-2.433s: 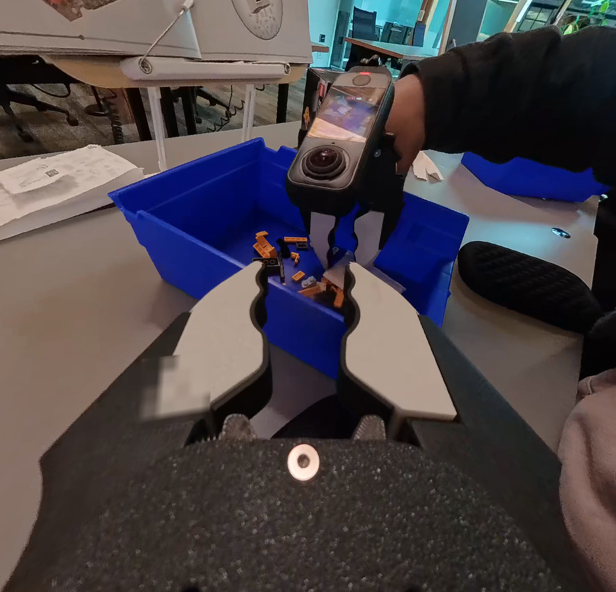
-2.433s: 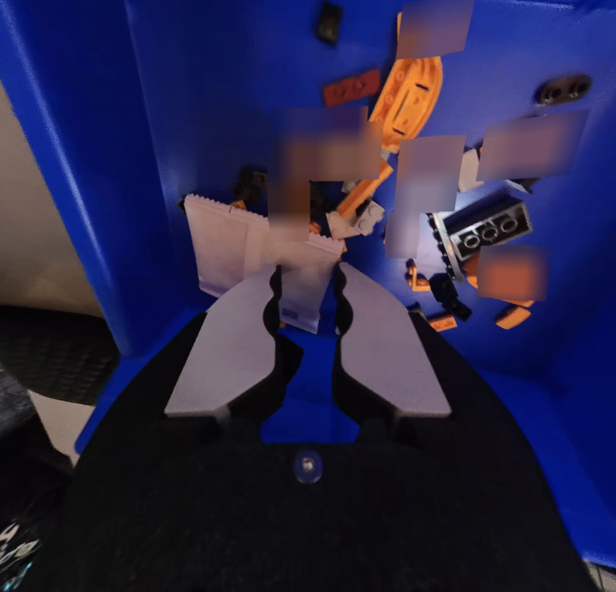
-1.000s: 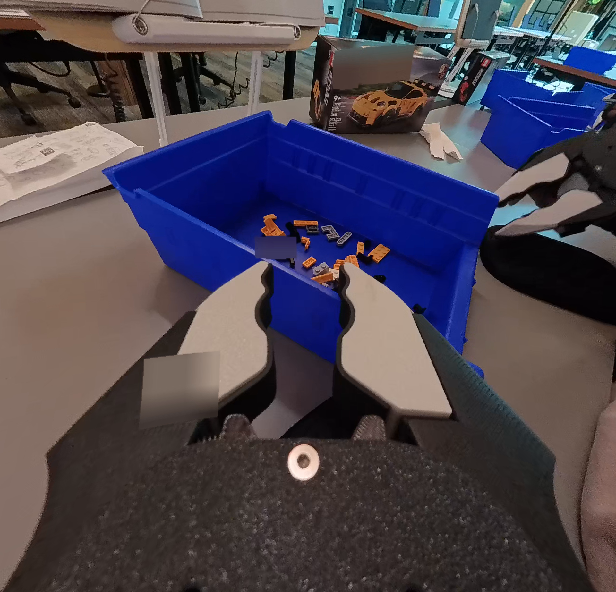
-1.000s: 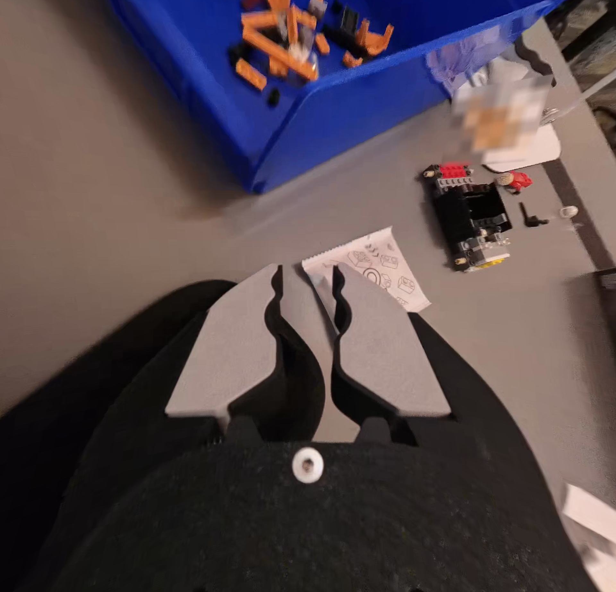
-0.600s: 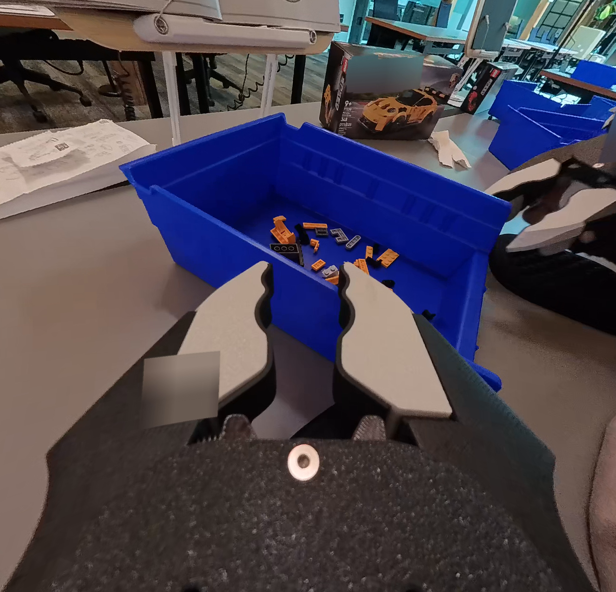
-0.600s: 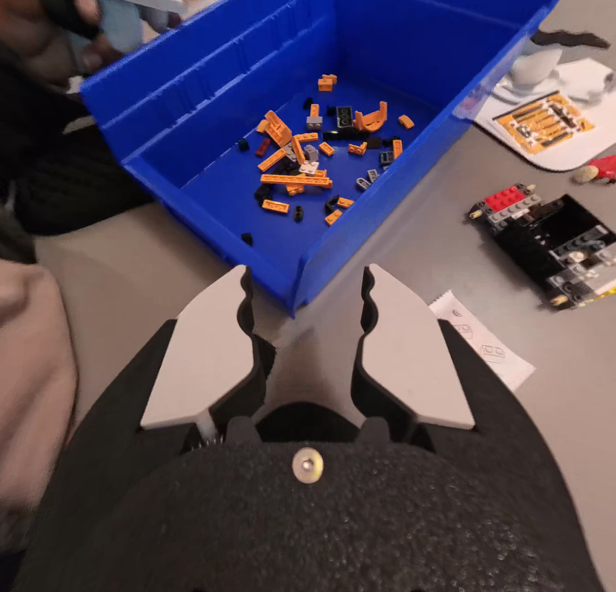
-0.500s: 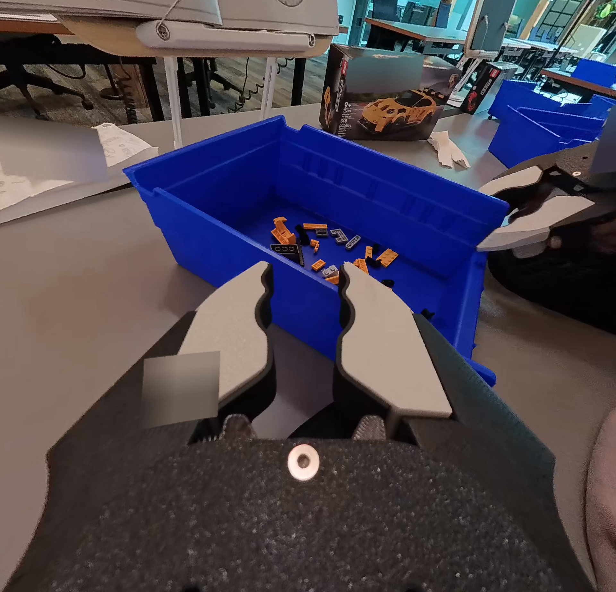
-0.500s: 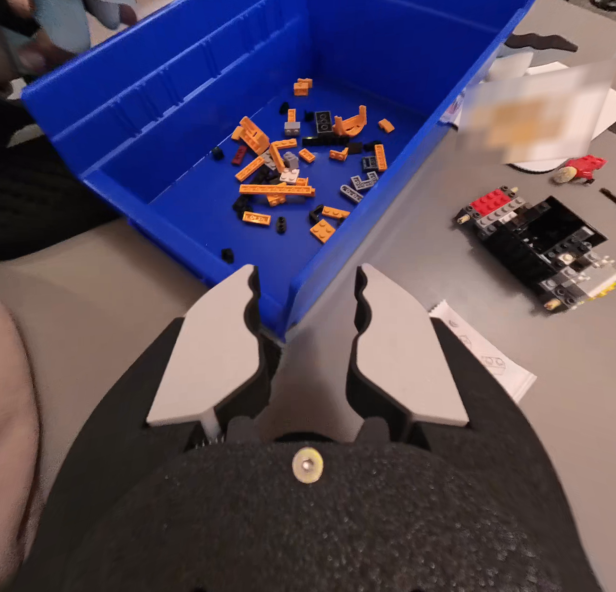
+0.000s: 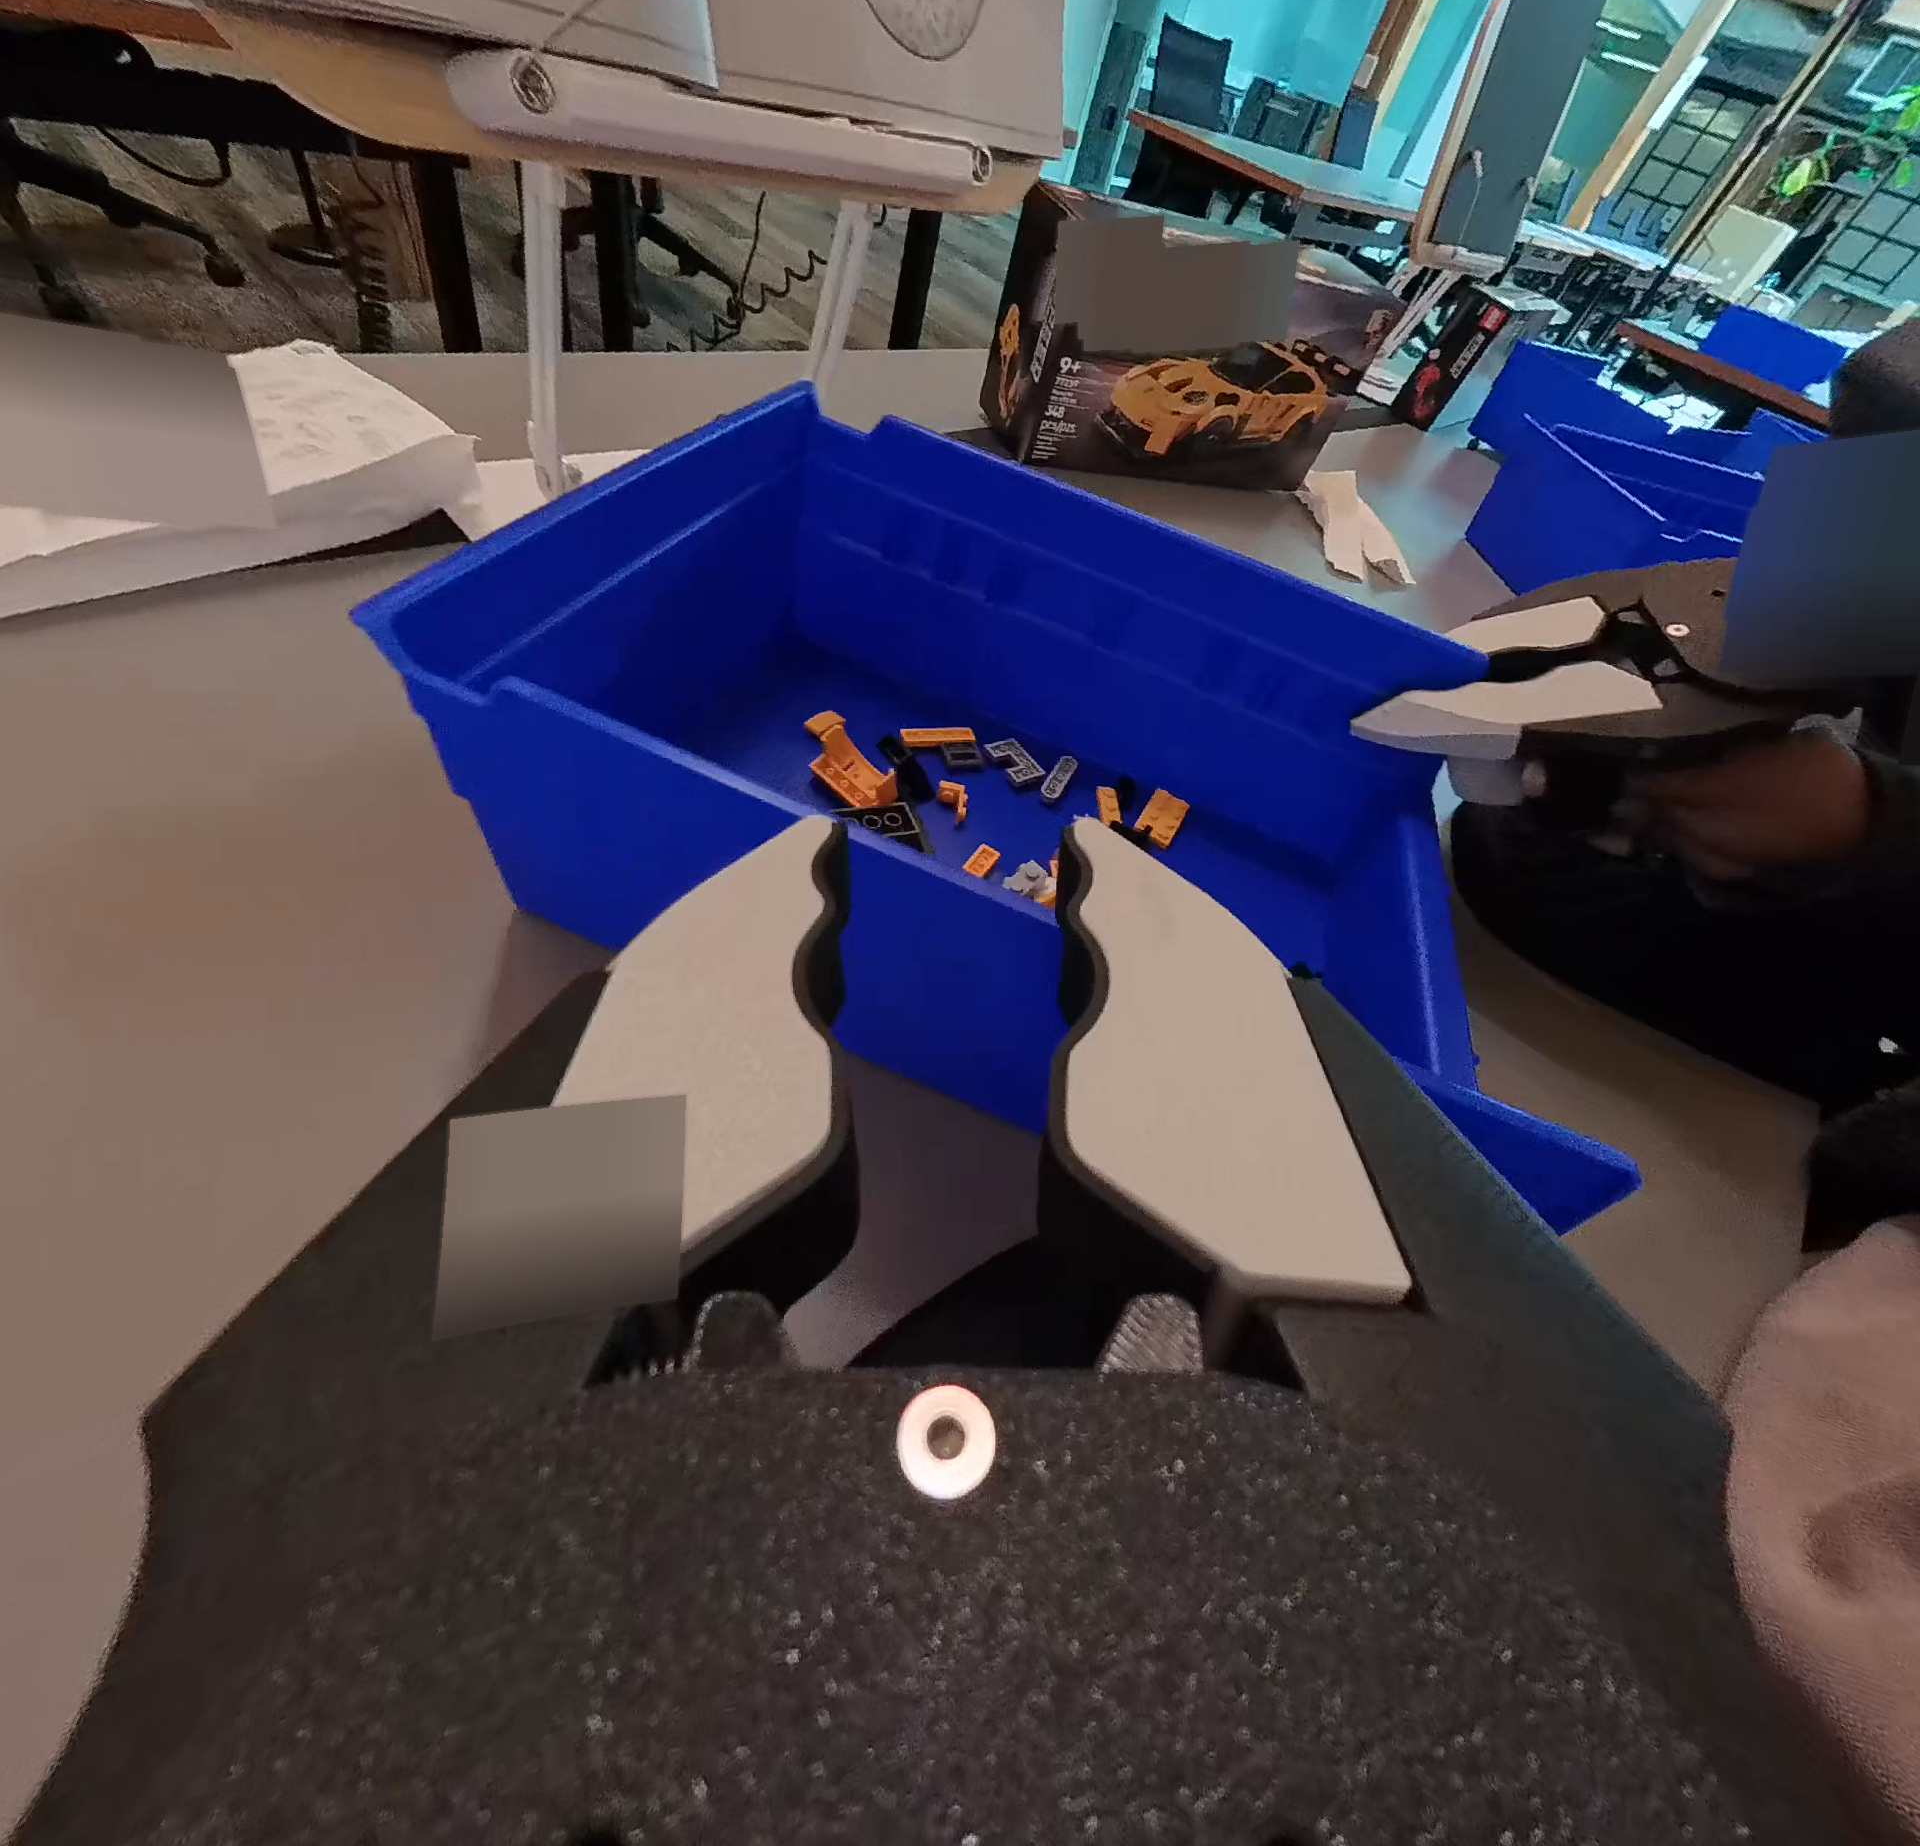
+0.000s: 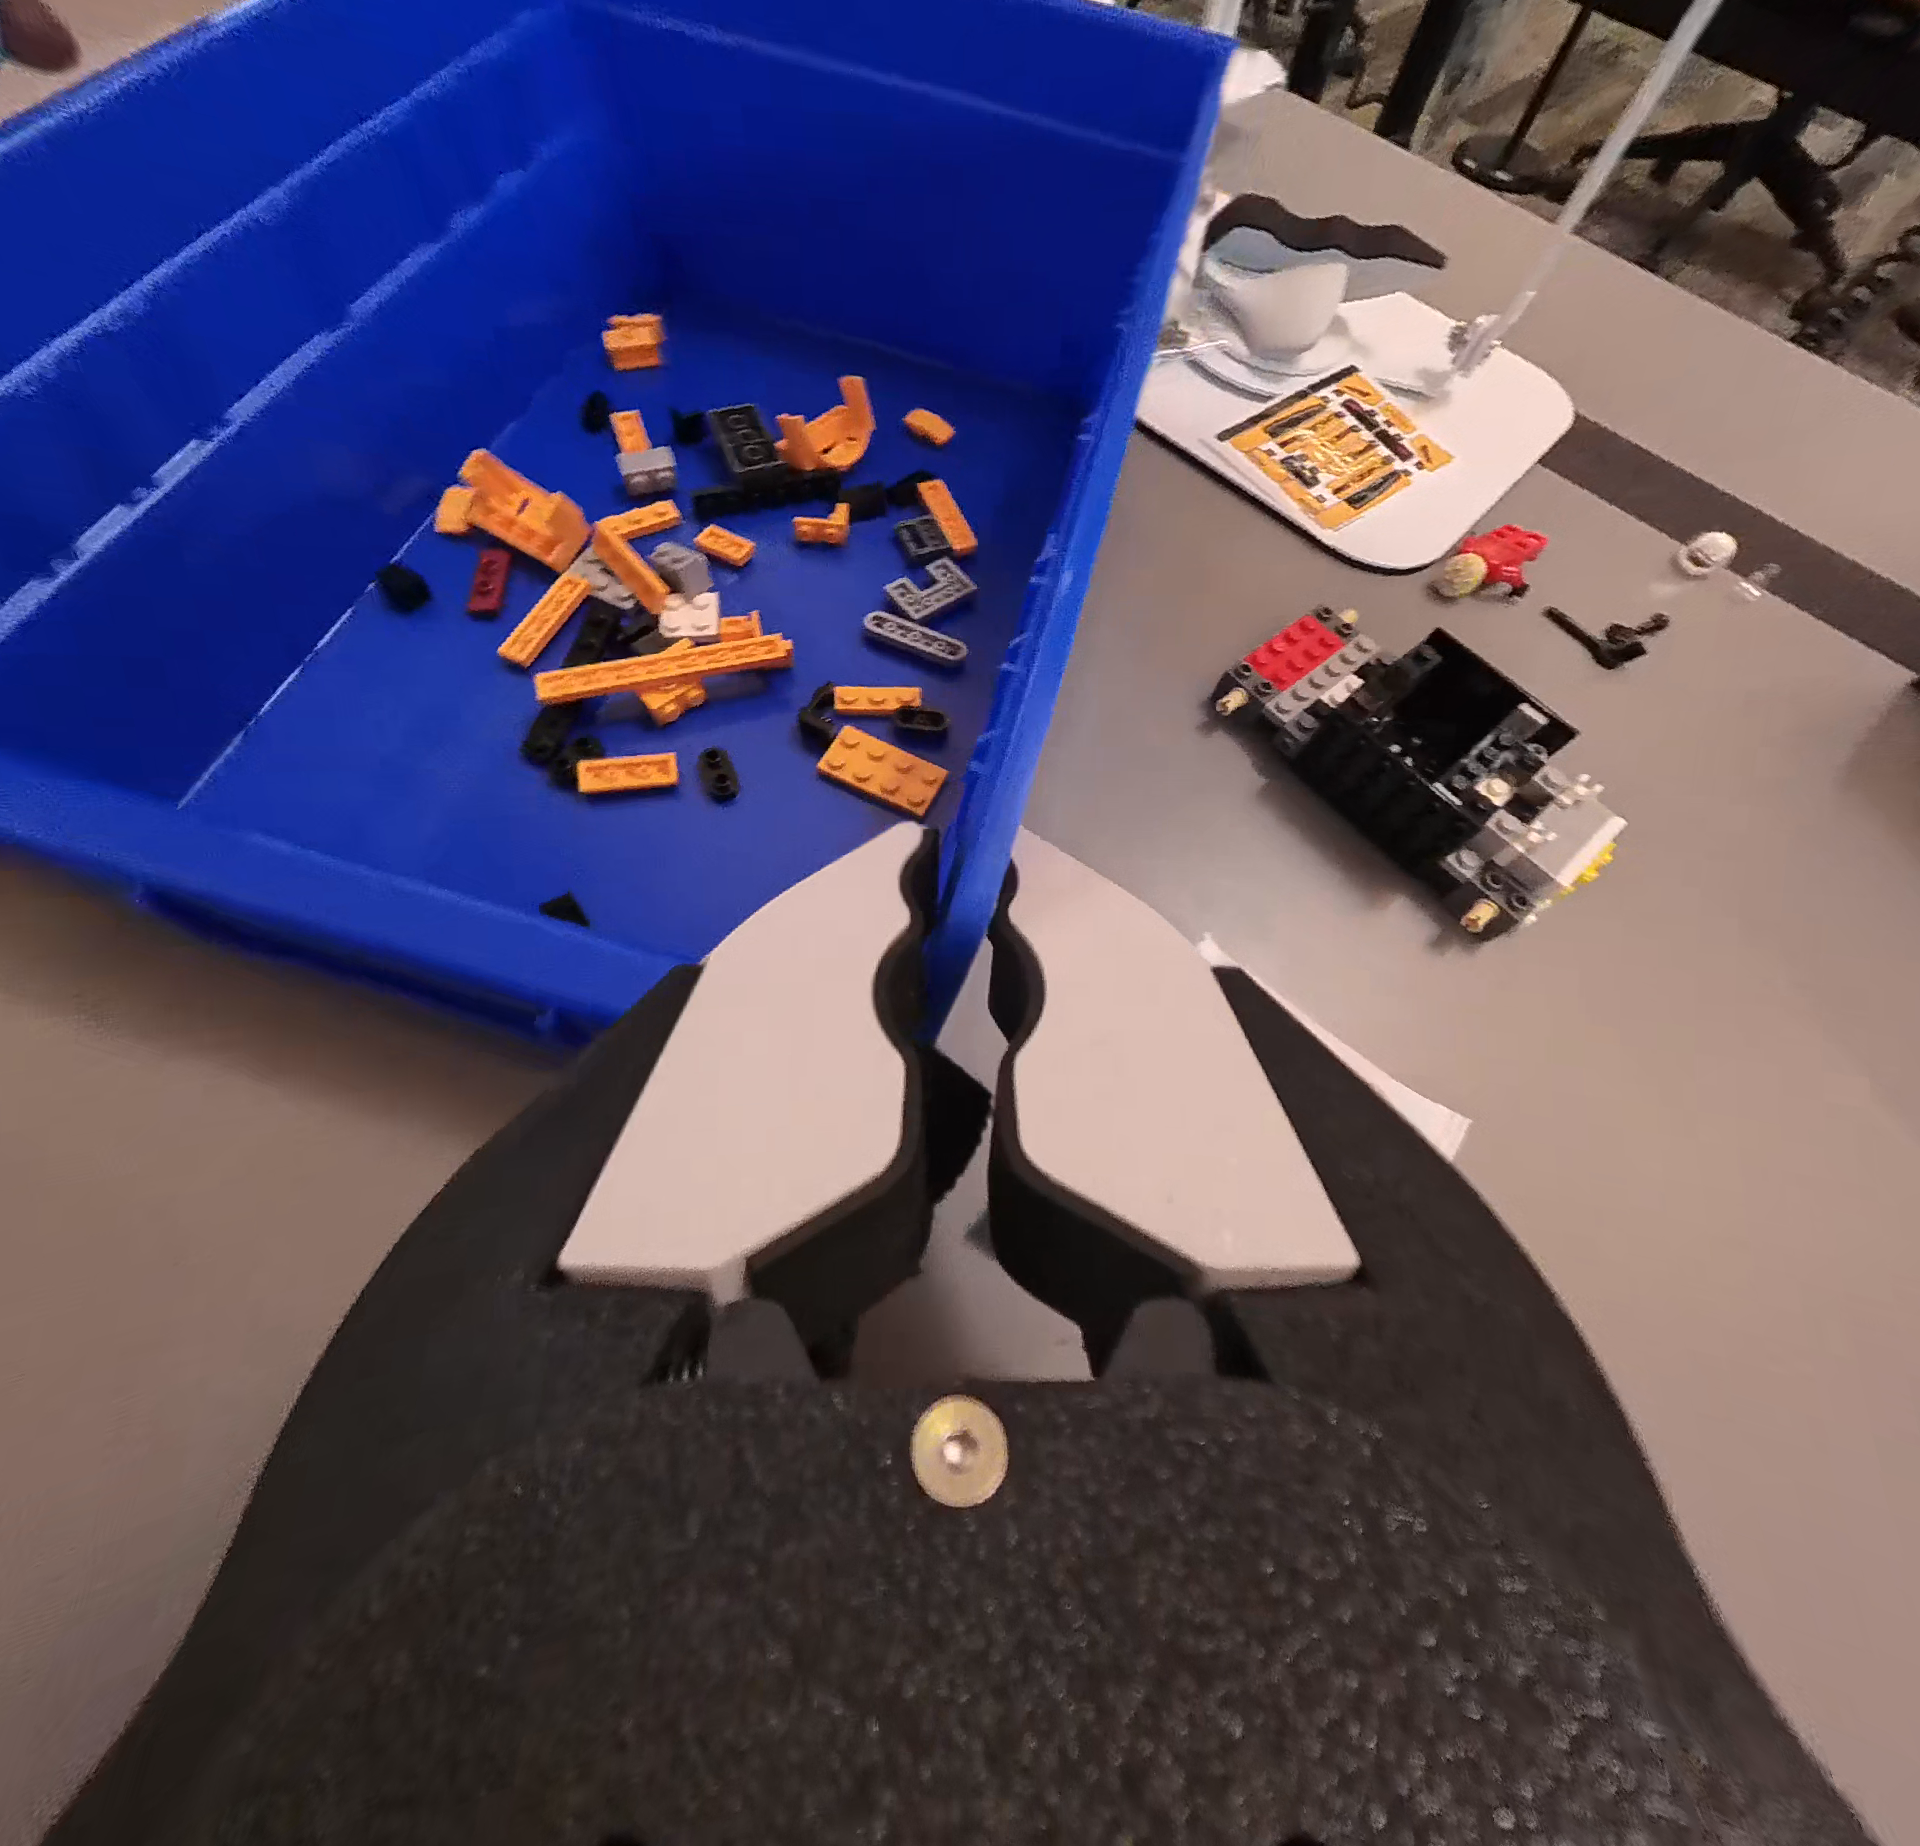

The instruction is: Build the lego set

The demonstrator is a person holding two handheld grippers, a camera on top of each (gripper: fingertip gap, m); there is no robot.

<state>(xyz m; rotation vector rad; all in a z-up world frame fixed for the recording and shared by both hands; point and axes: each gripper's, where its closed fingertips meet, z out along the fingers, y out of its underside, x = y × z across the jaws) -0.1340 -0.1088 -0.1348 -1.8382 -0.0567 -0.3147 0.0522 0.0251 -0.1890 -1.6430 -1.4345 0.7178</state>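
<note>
The loose lego pieces [image 10: 665,591], mostly orange with some black and grey, too jumbled to count, lay on the floor of one blue bin [image 10: 312,134]. None of them sat between any jaws. The right gripper [image 10: 961,851] was at the bin's near right corner, jaws clenched on the bin's side wall, one finger inside and one outside. The half-built black car chassis [image 10: 1413,757], with red and grey bricks on its far end, sat on the grey table [image 10: 1662,1069] to the right of the bin, well clear of the jaws.

The left gripper [image 9: 945,840] hung just outside the bin's long wall with its jaws released, nothing between them.

Farther right on the table: one sticker sheet [image 10: 1335,446] on a white stand base, one small red piece [image 10: 1496,560], one small black part [image 10: 1605,633]. One white paper slip [image 10: 1382,1100] lay partly under the right gripper. In the left wrist view, one car-picture box [image 9: 1164,394] stood beyond the bin.
</note>
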